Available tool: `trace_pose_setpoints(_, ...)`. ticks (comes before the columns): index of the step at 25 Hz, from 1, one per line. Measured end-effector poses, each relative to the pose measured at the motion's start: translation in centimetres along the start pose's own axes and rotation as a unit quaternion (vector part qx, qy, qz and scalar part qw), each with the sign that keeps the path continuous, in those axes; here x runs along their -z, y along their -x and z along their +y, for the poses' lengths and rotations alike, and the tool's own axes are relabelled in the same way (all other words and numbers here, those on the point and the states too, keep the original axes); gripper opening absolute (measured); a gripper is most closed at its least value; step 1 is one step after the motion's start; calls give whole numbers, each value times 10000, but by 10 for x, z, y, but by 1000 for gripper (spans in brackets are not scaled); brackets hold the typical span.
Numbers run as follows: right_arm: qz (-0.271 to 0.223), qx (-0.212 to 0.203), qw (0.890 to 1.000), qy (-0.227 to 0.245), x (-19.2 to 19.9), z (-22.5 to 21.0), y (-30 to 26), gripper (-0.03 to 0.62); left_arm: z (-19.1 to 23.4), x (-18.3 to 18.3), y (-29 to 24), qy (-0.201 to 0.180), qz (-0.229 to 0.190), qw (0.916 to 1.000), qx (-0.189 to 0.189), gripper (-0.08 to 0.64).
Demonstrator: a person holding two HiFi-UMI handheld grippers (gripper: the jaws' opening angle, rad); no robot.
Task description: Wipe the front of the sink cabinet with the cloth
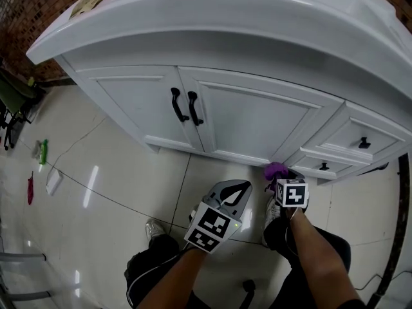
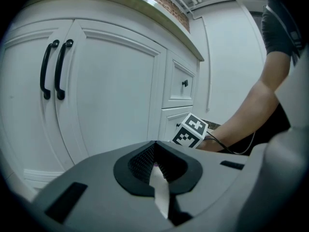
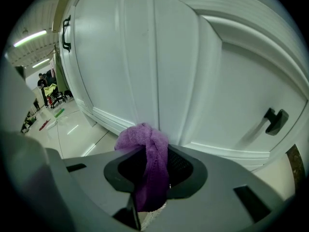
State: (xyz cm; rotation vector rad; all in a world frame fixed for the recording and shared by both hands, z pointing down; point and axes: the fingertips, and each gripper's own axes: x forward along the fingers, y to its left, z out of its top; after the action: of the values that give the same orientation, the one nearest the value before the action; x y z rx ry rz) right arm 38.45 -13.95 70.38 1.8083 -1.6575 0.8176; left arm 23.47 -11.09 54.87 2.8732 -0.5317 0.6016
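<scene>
The person's knees and shoes (image 1: 153,229) stand on the pale tiled floor (image 1: 116,166), with both forearms reaching forward. The left gripper (image 2: 154,146) hangs free in front of the cabinet doors, its jaws closed together with nothing between them. Just beside it, a little further forward, the right gripper (image 3: 153,154) is clamped on a bunched purple cloth (image 3: 140,135), which spills out over the jaw tips. The cloth sits low down at the upright strip between the right door and the drawers, close to the cabinet's bottom edge; whether it touches the wood cannot be told. The white cabinet (image 1: 251,118) has two doors with black handles (image 1: 183,105) and two drawers (image 1: 364,140) at the right, under the sink top (image 1: 225,18). Far left, a green bottle (image 1: 43,152) lies on the floor.
</scene>
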Motion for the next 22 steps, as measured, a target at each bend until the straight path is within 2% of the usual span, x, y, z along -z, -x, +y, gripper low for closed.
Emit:
trace_pose_setpoints(5, -39, -15, 10000, -13, 0, -9, 18, 110, -5, -16, -6, 6, -107, 9999, 36, 5)
trace_pose_setpoints(10, -228, -202, 9993, 224, -14, -1, 54, 110, -16, -42, 4, -229, -232, 9995, 28, 5)
trace_pose_setpoints(16, -982, -511, 9933, 319, -58, 23, 123, 110, -34, -74, 38, -403, -484, 9980, -88, 5)
trace_pose_setpoints(22, -1908, -745, 9781, 363, -100, 42, 217, 110, -56, -102, 76, -241, -837, 9959, -223, 5)
